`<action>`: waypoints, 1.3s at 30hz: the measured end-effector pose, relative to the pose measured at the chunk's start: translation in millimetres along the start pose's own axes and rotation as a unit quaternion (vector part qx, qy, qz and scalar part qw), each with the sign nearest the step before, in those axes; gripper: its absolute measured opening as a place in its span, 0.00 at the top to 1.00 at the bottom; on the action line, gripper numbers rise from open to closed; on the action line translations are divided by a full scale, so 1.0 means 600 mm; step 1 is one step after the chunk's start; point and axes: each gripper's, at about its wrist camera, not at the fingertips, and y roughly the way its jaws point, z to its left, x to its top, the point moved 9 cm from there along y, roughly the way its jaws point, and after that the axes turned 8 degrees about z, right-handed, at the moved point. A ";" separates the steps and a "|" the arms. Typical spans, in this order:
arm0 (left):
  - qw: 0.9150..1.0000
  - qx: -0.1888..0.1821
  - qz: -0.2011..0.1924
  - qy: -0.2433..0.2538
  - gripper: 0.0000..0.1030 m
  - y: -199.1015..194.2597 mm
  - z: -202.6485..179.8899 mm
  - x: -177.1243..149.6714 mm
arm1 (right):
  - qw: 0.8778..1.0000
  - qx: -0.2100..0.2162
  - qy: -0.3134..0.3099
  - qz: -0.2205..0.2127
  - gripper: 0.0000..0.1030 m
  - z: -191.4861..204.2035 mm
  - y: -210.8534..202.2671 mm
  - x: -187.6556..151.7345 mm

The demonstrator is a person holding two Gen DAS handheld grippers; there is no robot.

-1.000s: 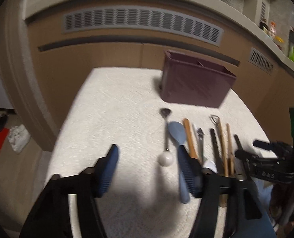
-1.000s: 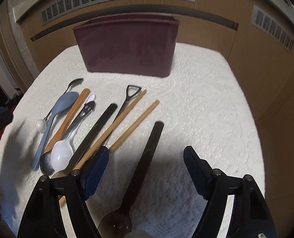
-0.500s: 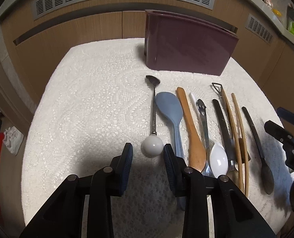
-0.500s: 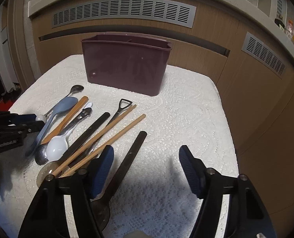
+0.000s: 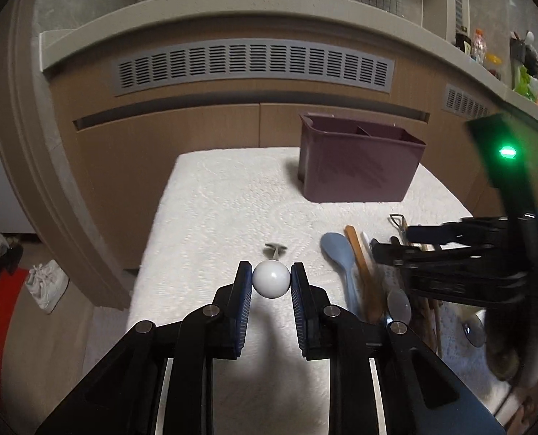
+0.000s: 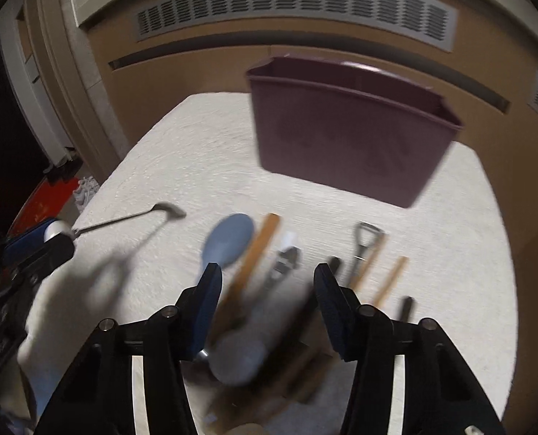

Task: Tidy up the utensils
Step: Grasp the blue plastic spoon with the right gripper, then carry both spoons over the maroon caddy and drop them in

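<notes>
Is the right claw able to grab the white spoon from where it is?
Probably yes. The right claw hangs just above the white spoon, its jaws closing and nothing covering it, though the wooden spatula and a metal utensil lie close beside it.

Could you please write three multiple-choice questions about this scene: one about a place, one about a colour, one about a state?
1. Where is the bin standing?
A. at the far side of the table
B. on the floor
C. on the shelf

2. What colour is the wide spoon next to the wooden one?
A. red
B. light blue
C. green

3. What is between the pads of the left gripper?
A. nothing
B. a chopstick
C. the white ball of a thin metal tool

Answers:
1 A, it stands on the cloth near the cabinet.
2 B, its bowl is pale blue.
3 C, the closing jaws touch the ball on both sides.
</notes>
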 end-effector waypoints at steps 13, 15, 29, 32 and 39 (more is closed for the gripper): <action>1.000 -0.006 -0.012 -0.024 0.78 -0.017 0.030 -0.006 | 0.999 -0.011 -0.009 0.050 0.62 0.028 0.074 0.015; 1.000 -0.006 -0.015 -0.024 0.78 -0.021 0.028 -0.004 | 0.999 -0.021 -0.017 0.036 0.90 0.014 0.047 0.005; 0.998 -0.030 -0.047 0.012 0.78 -0.070 -0.058 0.049 | 0.999 0.014 0.020 -0.029 0.95 -0.125 -0.094 -0.035; 0.998 -0.039 -0.053 0.017 0.78 -0.083 -0.076 0.062 | 0.998 0.028 0.041 -0.034 0.95 -0.147 -0.103 -0.040; 0.997 -0.053 -0.052 0.018 0.78 -0.088 -0.098 0.083 | 0.995 0.026 0.067 -0.066 0.96 -0.179 -0.142 -0.045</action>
